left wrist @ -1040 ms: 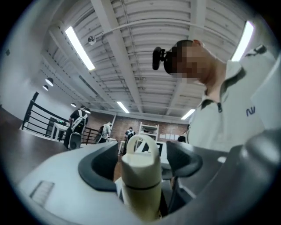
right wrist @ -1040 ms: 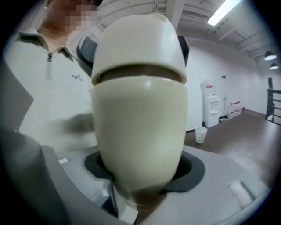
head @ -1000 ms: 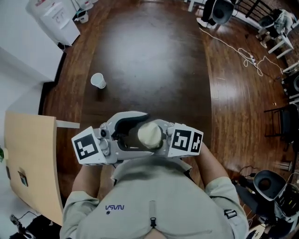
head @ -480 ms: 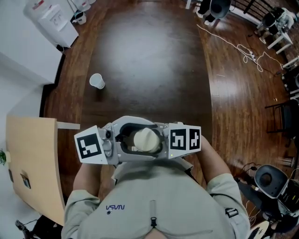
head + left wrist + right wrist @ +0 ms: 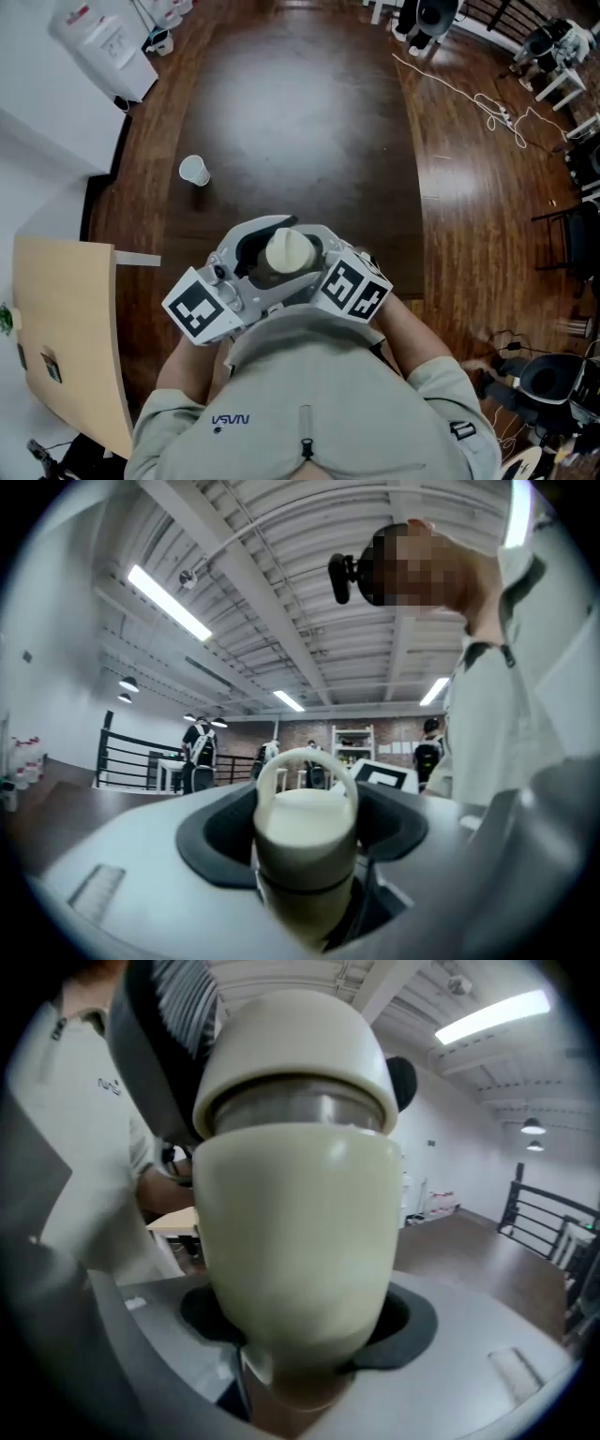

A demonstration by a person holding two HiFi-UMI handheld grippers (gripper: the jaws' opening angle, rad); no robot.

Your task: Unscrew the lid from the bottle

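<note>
Closing just now, your left gripper (image 5: 306, 860) squeezes the lid (image 5: 305, 817) while your right gripper (image 5: 298, 1340) hugs the bottle (image 5: 295, 1222). Both tipped sideways; you look ready to twist.

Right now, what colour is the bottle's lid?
Plain cream, no pattern. The lid shows best in the left gripper view.

I read the bottle (image 5: 300, 1241) between the 2 tools: lid (image 5: 305, 817) within the left gripper (image 5: 251, 267) jaws, body within the right gripper (image 5: 317, 262) jaws. A cup (image 5: 194, 171) stands on the floor (image 5: 300, 122), ahead-left of the left gripper.
</note>
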